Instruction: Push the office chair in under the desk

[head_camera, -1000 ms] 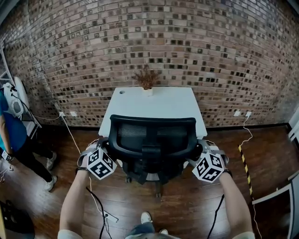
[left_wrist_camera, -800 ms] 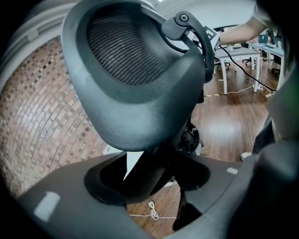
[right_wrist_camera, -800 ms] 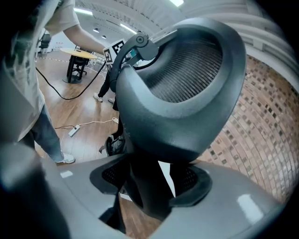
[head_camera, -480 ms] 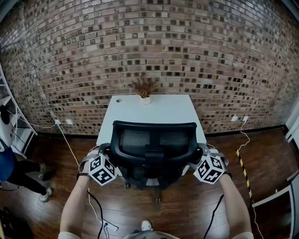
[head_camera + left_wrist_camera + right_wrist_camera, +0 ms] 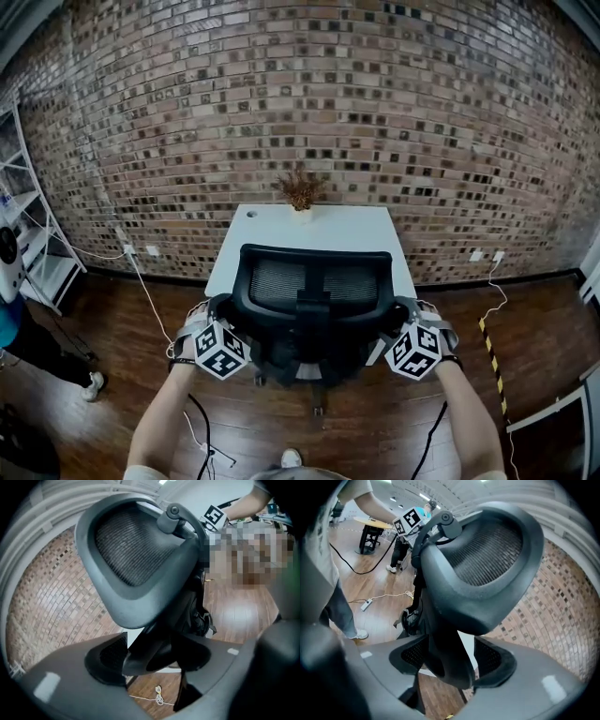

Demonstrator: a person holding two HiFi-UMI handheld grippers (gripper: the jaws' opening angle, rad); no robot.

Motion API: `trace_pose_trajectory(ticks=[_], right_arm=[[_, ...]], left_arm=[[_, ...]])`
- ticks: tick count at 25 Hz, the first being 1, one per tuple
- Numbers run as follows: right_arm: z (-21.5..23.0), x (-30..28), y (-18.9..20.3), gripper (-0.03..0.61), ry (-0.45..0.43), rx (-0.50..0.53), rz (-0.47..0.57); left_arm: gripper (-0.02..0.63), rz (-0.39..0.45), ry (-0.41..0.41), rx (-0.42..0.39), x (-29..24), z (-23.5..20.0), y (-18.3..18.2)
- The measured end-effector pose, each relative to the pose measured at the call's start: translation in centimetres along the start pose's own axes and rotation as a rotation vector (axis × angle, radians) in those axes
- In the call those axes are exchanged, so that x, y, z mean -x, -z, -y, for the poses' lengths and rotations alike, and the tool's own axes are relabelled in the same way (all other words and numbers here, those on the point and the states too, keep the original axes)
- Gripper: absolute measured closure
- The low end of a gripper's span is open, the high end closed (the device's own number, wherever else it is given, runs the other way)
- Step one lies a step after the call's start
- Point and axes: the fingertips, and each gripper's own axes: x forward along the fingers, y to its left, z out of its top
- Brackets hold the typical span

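The black mesh-backed office chair [image 5: 314, 281] stands in front of the white desk [image 5: 323, 225], its seat part way under the front edge. My left gripper [image 5: 218, 314] holds the left side of the backrest frame. My right gripper [image 5: 401, 314] holds the right side. In the left gripper view the dark frame strut [image 5: 150, 653] sits between the gripper [image 5: 154, 660] pads and touches them. The right gripper [image 5: 450, 660] has the strut [image 5: 447, 658] between its pads too; its jaws are opening, but the pads still touch the strut.
A potted dry plant [image 5: 300, 190] stands at the desk's back edge against the brick wall [image 5: 309, 94]. A white shelf [image 5: 37, 234] and a person [image 5: 14, 323] are at the left. Cables [image 5: 202, 441] lie on the wood floor, and striped tape [image 5: 492, 347] runs at the right.
The chair has rolled forward toward the desk with both grippers on it. The person at the left has moved further out of view.
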Motion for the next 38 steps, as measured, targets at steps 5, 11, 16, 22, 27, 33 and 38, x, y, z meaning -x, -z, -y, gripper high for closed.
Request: trace_pose_trajectory(ticks=[5,11,16,22,27,33,38], right_arm=[[0.1,3.2,0.1,0.296,0.043,-0.054,0.037],[-1.9,6.5,-1.1,0.481,0.070,-0.118,0.124],[-4.0,9.5,-2.3,0.545,0.055,-0.215,0.188],[-7.1,12.3,-5.2,0.578,0.063,-0.238,0.262],[-9.9,14.8,-7.5,0.578,0.052,-0.277,0.295],[-13.6,18.2,-11.3,0.578,0.017,-0.371,0.350],[-17.7,21.6,-15.6,0.578,-0.017,-0.467,0.441]], left_arm=[[0.308,0.048,-0.055,0.093,3.3,0.3,-1.3],[0.359,0.088,-0.087,0.171,7.8,3.1,-2.8],[0.422,0.142,-0.100,0.271,12.7,6.6,-4.9],[0.533,0.195,-0.089,0.386,16.4,9.9,-6.2],[0.597,0.238,-0.077,0.438,19.4,11.6,-6.8],[0.597,0.291,-0.063,0.505,24.4,12.5,-5.7],[0.597,0.341,-0.070,0.597,28.7,13.8,-3.8]])
